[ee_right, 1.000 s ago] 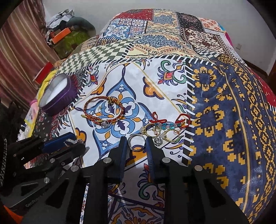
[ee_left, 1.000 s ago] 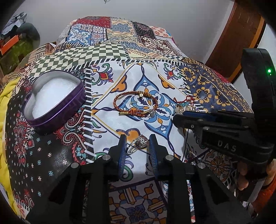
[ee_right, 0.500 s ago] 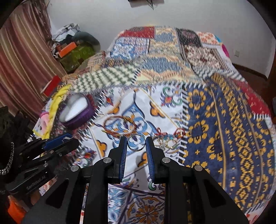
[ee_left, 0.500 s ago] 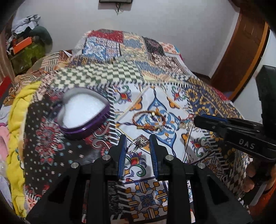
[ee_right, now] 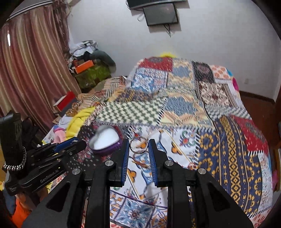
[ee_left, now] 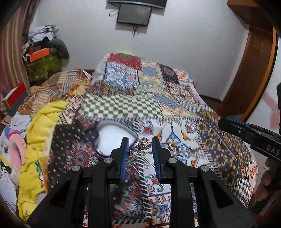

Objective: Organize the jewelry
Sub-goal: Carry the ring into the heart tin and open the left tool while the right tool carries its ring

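Observation:
My left gripper (ee_left: 140,145) is shut on a silver ring with a jewelled top (ee_left: 141,147), held high above the patchwork bedspread (ee_left: 158,98). My right gripper (ee_right: 138,144) is shut on a plain silver band ring (ee_right: 138,145), also lifted clear of the bed. The purple heart-shaped tin (ee_left: 110,133) with white lining lies open on the bedspread just beyond and left of the left gripper; in the right wrist view the tin (ee_right: 105,140) sits left of the held band. The bracelets (ee_left: 177,149) are blurred on the white patch, partly behind the left fingers.
The right gripper's body (ee_left: 252,135) and a hand (ee_left: 268,178) enter the left wrist view from the right. A yellow blanket (ee_left: 43,126) and pink cloth lie at the bed's left edge. Clutter and boxes (ee_right: 84,68) stand by the curtain. A wall screen (ee_right: 161,15) hangs above.
Both grippers have risen well above the bedspread, each carrying its ring; the bed looks smaller and farther. The left gripper now lines up nearer the heart tin.

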